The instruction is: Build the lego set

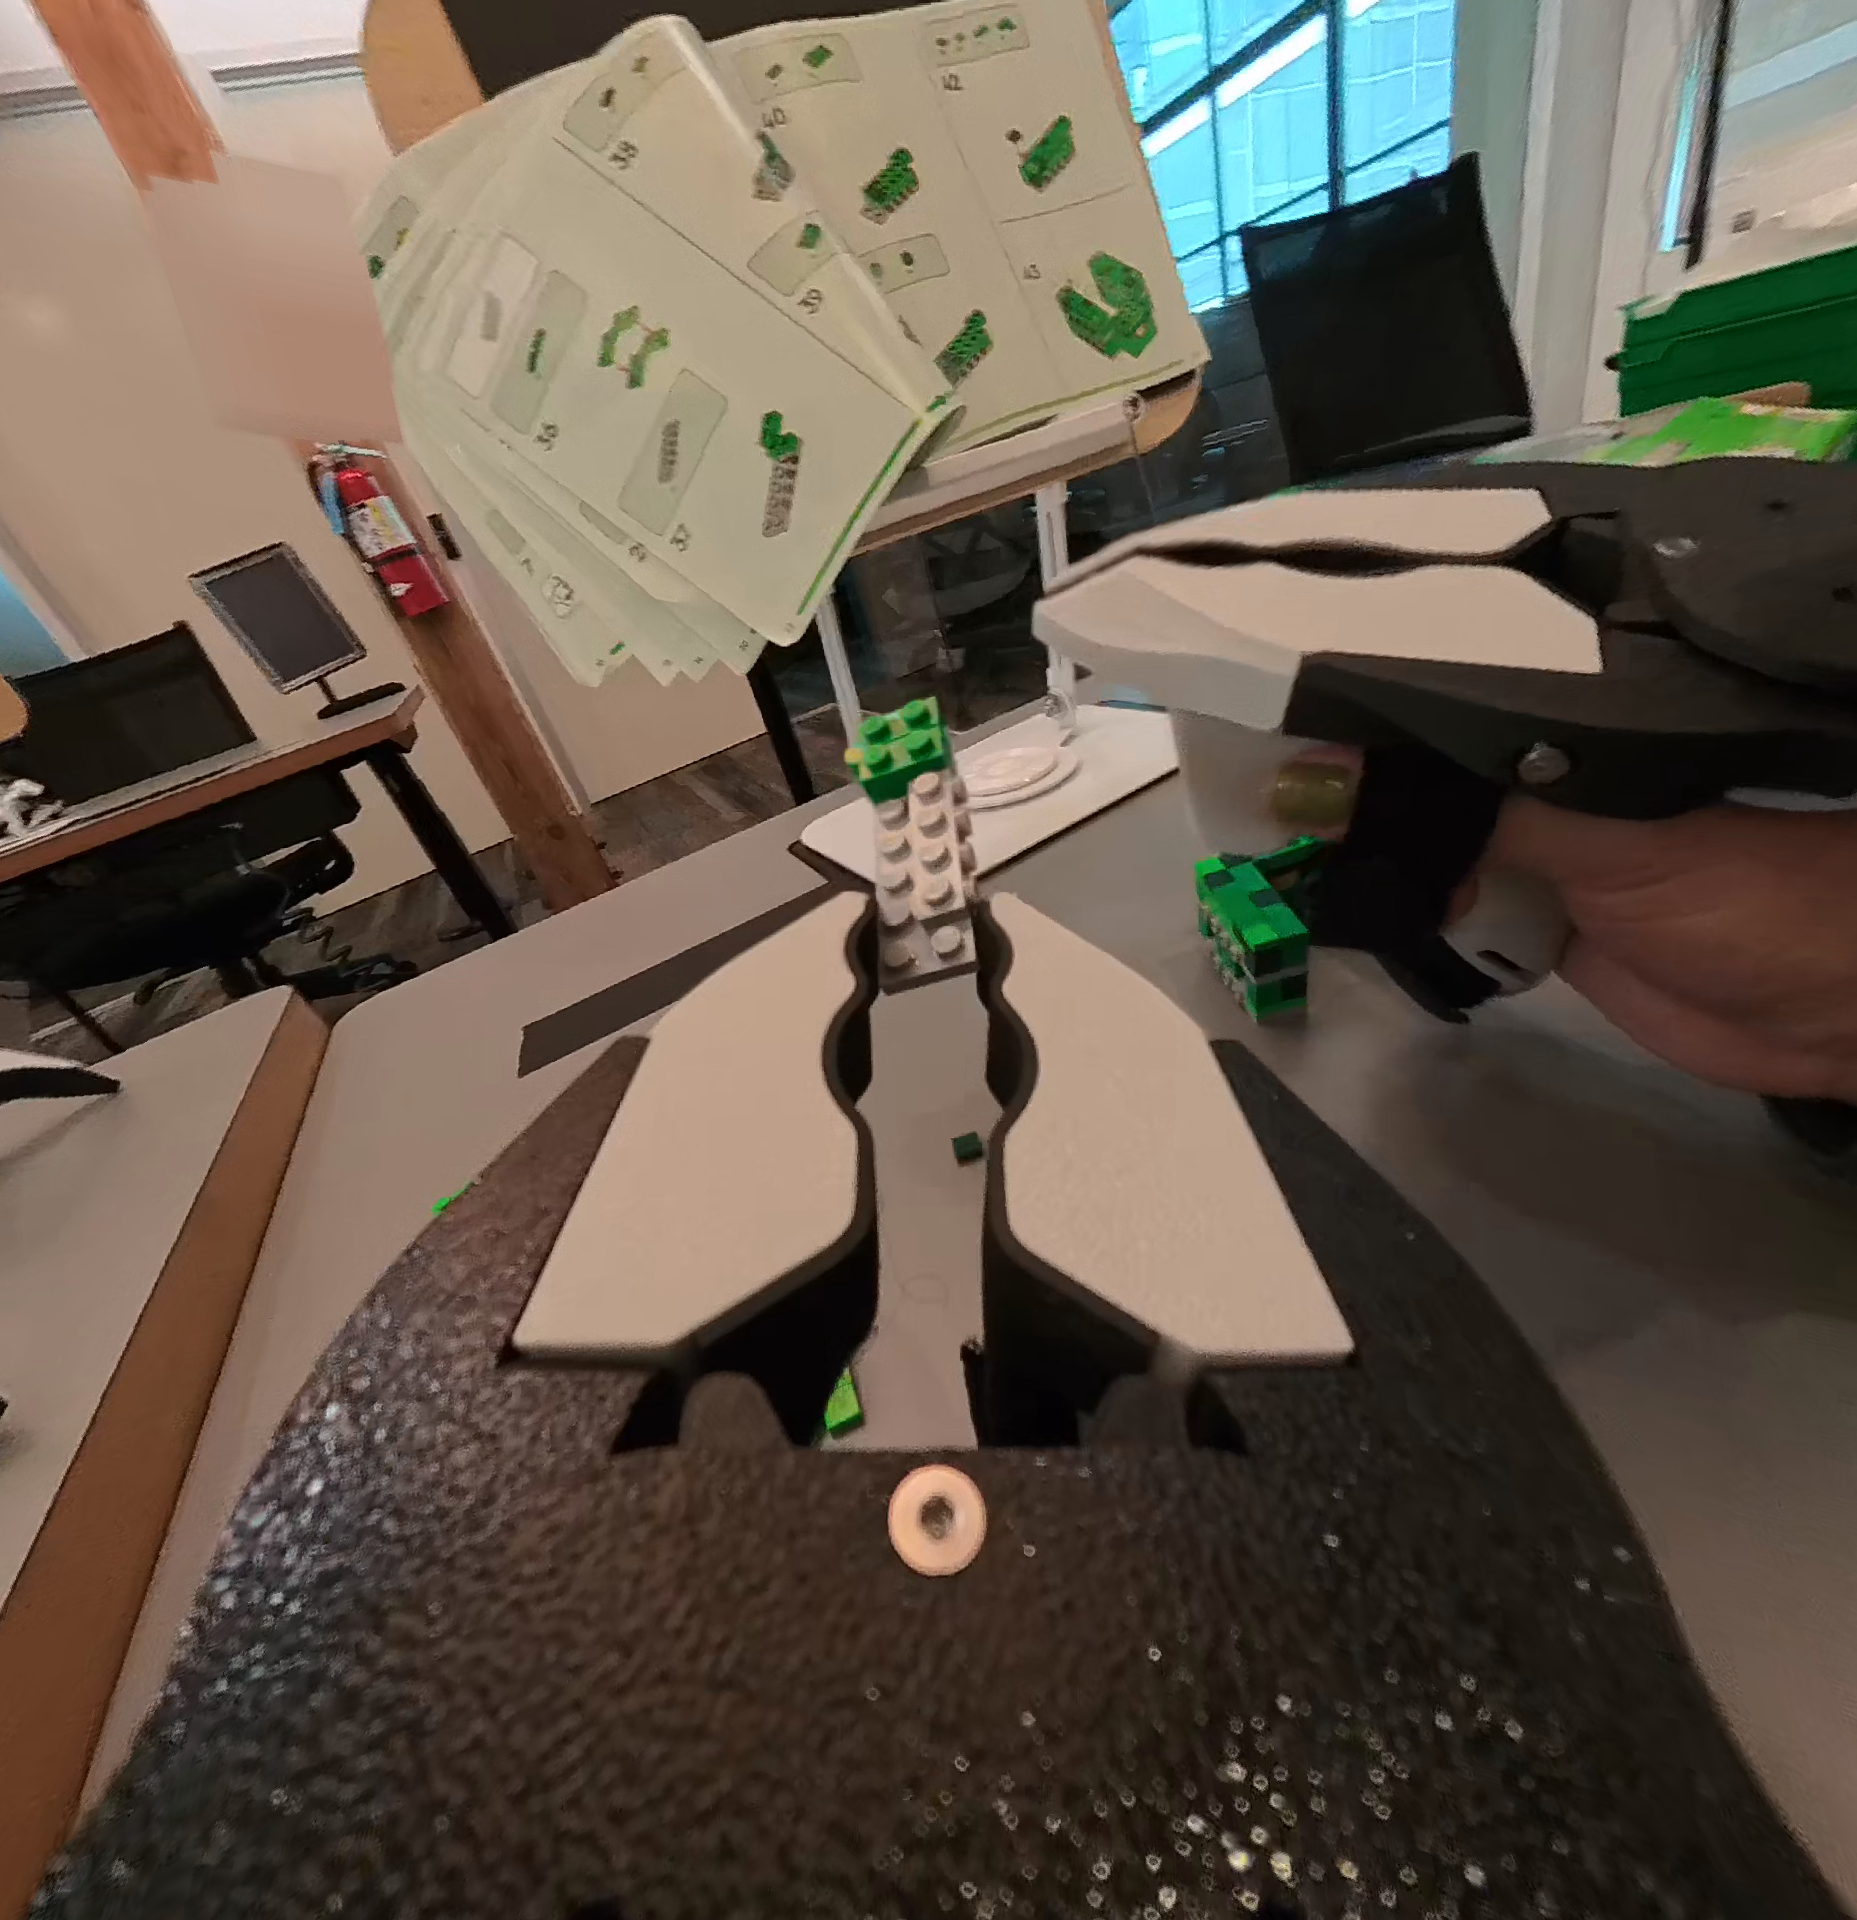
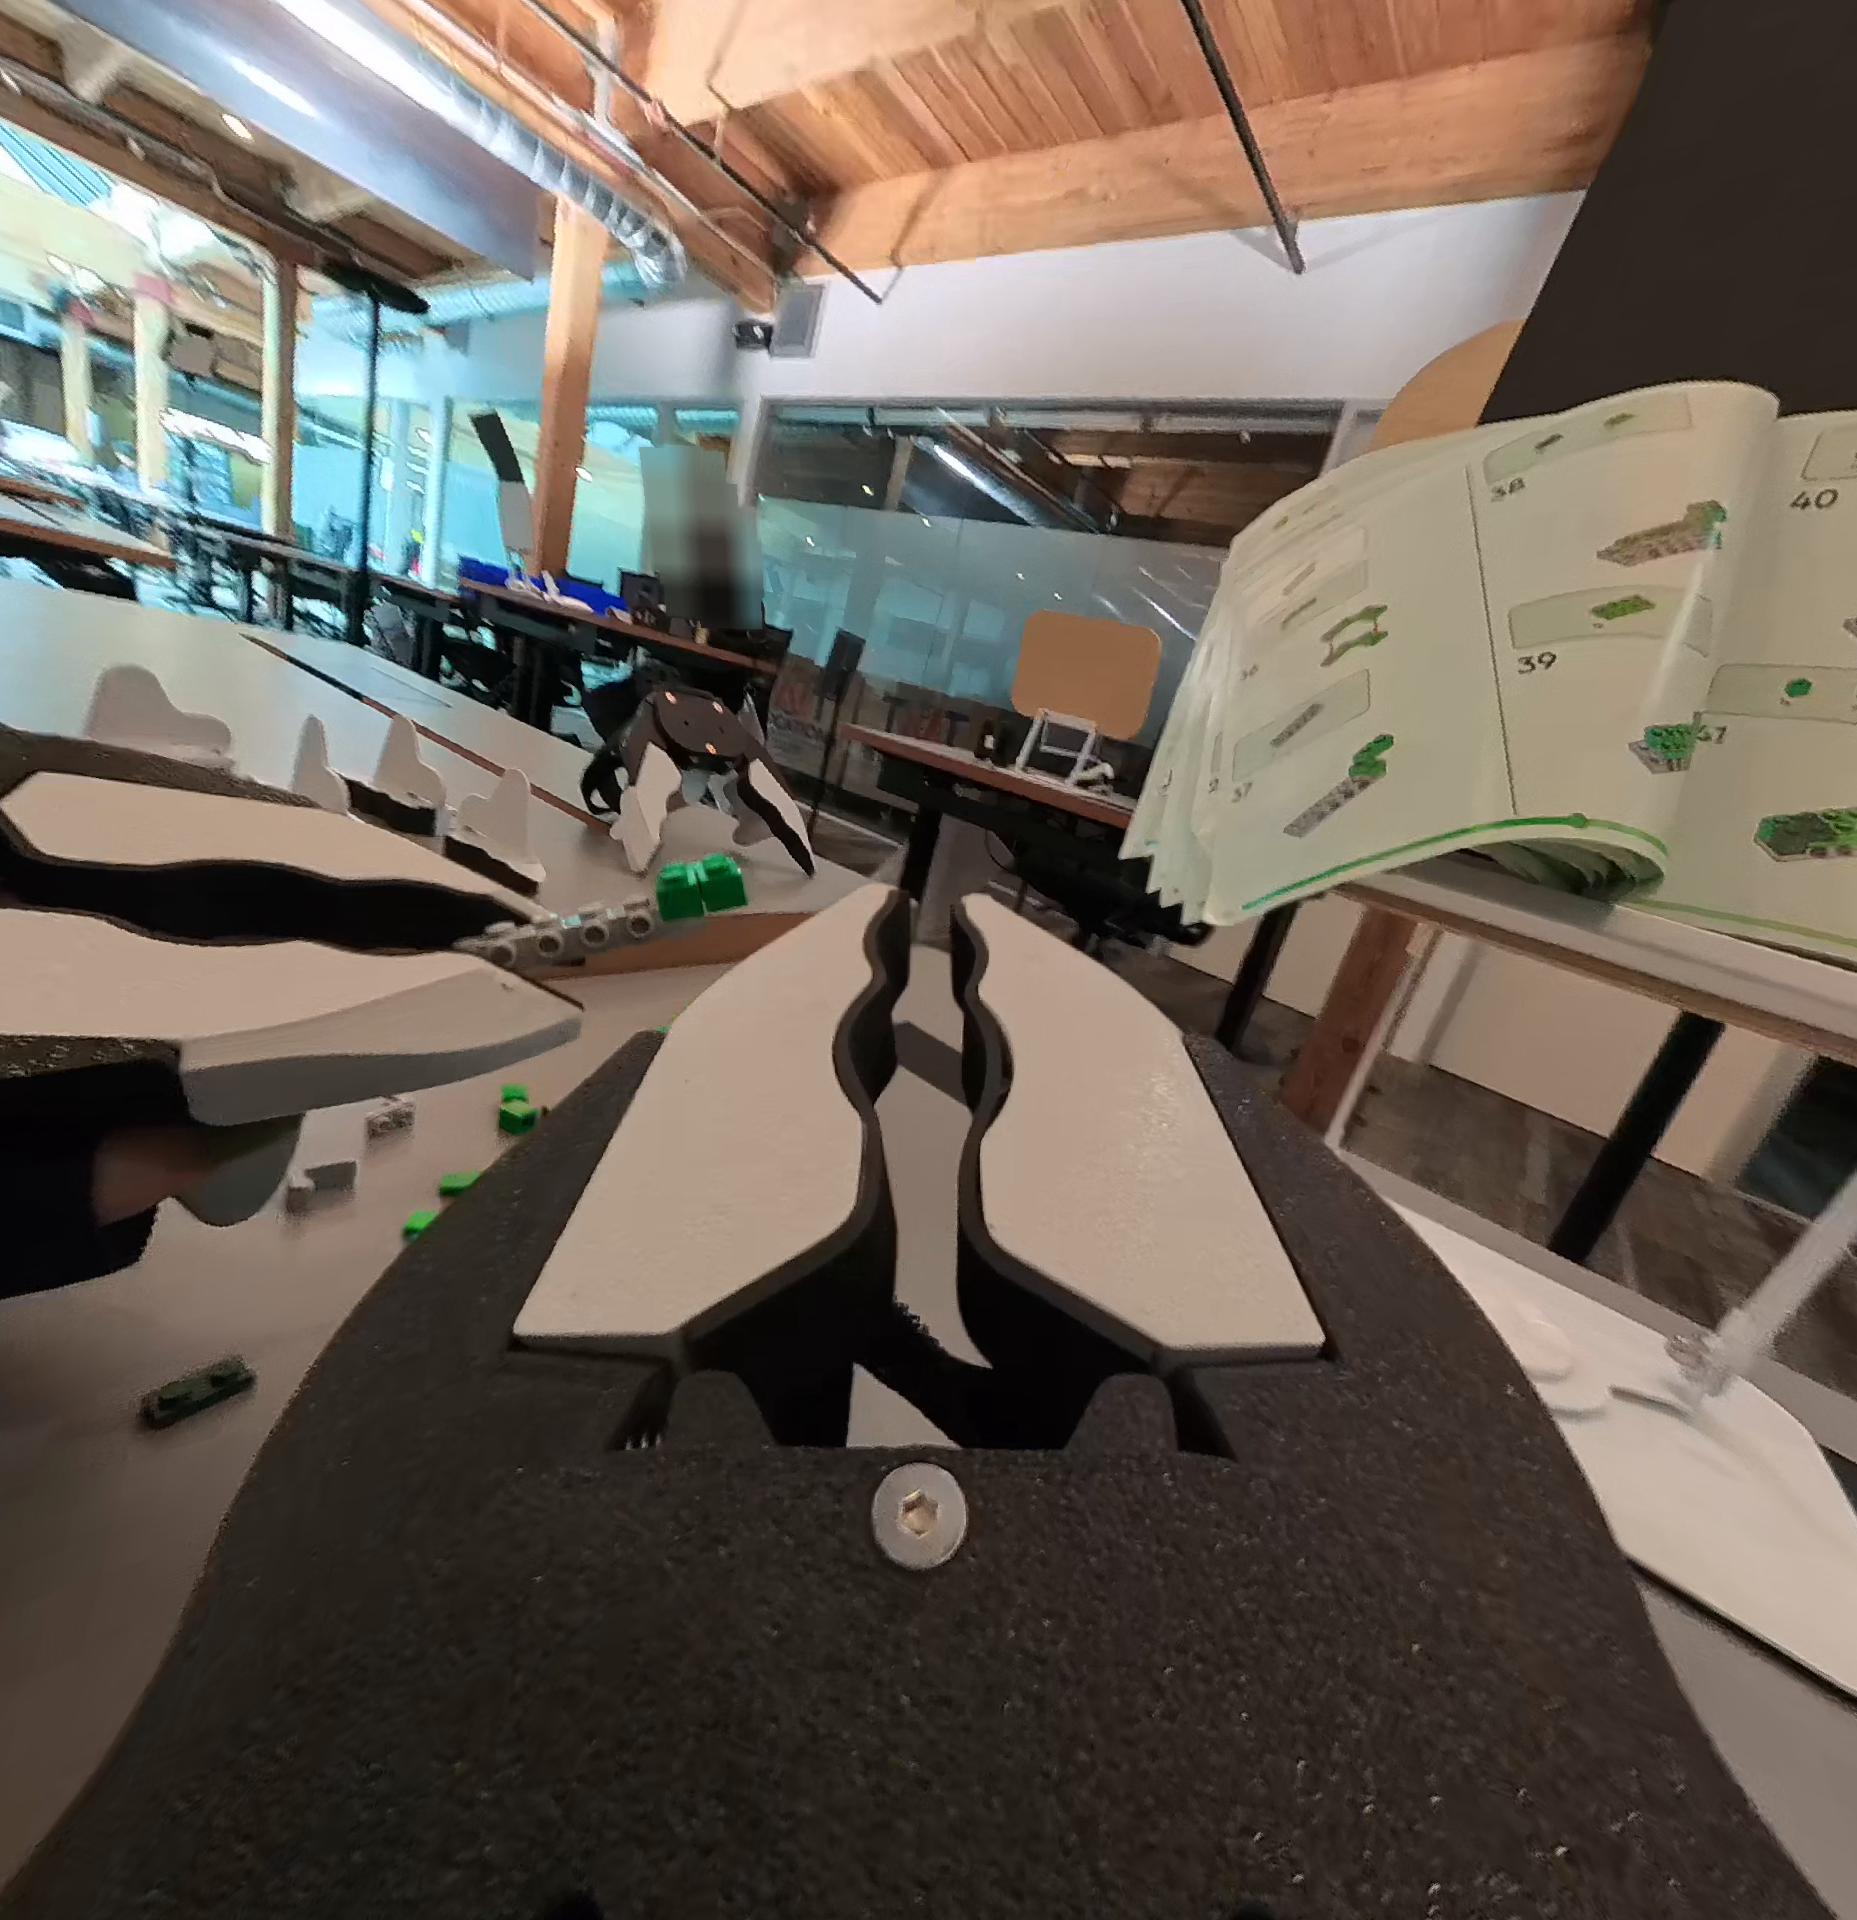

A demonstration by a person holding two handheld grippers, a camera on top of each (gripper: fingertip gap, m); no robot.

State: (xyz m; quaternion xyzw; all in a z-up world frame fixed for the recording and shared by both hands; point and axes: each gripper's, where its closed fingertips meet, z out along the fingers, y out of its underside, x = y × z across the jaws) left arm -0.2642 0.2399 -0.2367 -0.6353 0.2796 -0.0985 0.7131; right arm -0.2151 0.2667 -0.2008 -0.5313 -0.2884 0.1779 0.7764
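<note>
My left gripper [image 1: 929, 925] is shut on the near end of a long grey studded plate [image 1: 929, 852] with green bricks [image 1: 898, 743] on its far end, held above the grey table [image 1: 1475, 1195]. In the right wrist view the left gripper [image 2: 550, 966] comes in from the left with the plate [image 2: 581, 930] sticking out. My right gripper [image 2: 932, 909] is shut with nothing between its fingers; it also shows in the left wrist view [image 1: 1069, 613], raised at the right in a hand. A small green and grey build [image 1: 1251, 925] stands on the table below it.
An open instruction booklet [image 1: 747, 312] rests on a clear stand with a white base [image 2: 1682, 1507]. Loose green and grey pieces [image 2: 519, 1112] and a dark green plate [image 2: 197, 1387] lie on the table. A spare gripper [image 2: 695, 779] sits on the adjoining table.
</note>
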